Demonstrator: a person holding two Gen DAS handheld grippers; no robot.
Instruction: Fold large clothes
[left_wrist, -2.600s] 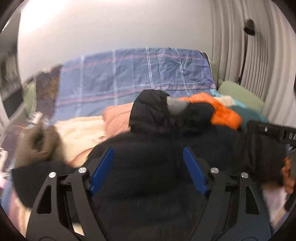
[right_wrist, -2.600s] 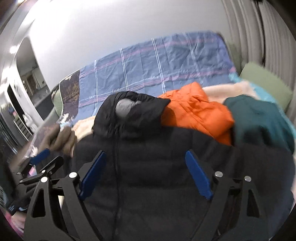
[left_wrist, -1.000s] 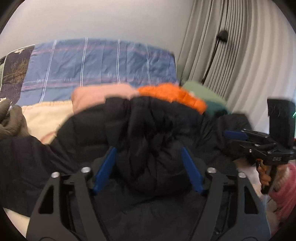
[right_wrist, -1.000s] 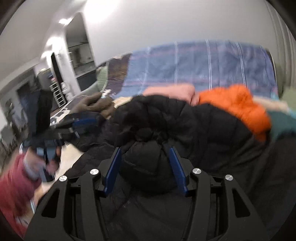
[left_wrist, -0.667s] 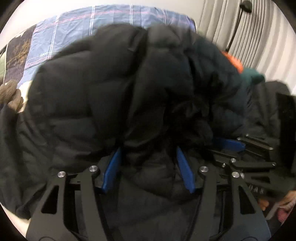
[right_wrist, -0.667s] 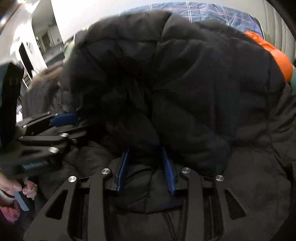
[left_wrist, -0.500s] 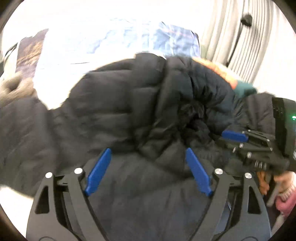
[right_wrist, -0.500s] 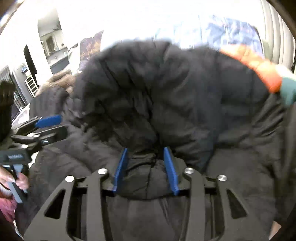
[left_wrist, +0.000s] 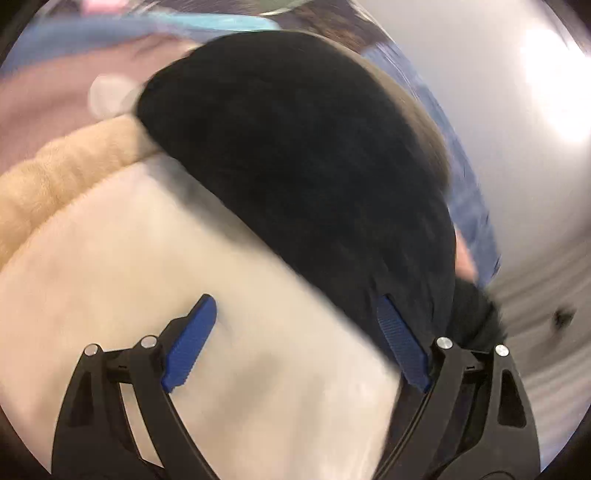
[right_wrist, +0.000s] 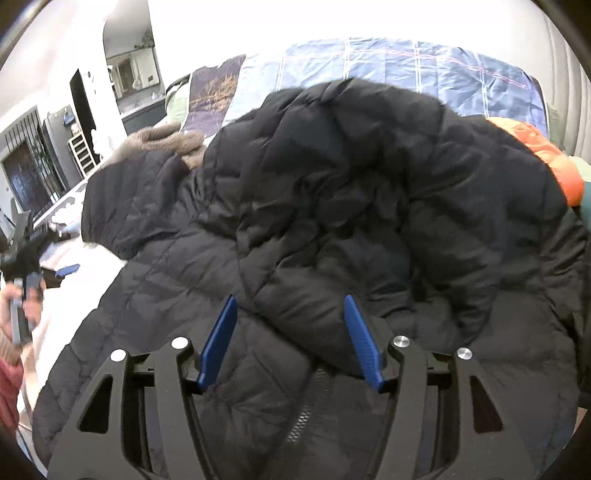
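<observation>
Left wrist view, blurred and tilted: left gripper (left_wrist: 295, 339) with jaws wide and opening further, nothing pressed by the blue pads (left_wrist: 190, 343). Only pale cream fabric (left_wrist: 166, 266) in the gap between them. Ahead and toward the right finger, a dark fuzzy garment (left_wrist: 303, 155), its edge just behind the right pad; touching or not, cannot tell. Ahead on the left, a tan plush roll (left_wrist: 62, 166).

Right wrist view: right gripper (right_wrist: 290, 341) with jaws opening, apart. A fold of the black puffer jacket (right_wrist: 369, 192) bulges into the gap between the pads; no clear pressing on it. Jacket heaped directly ahead and spread under the fingers, zipper below. Behind it the blue checked bedcover (right_wrist: 424, 70); far right an orange garment (right_wrist: 543, 151); left a fur-trimmed hood (right_wrist: 162, 142). At far left, the left gripper in a hand (right_wrist: 31, 295).
</observation>
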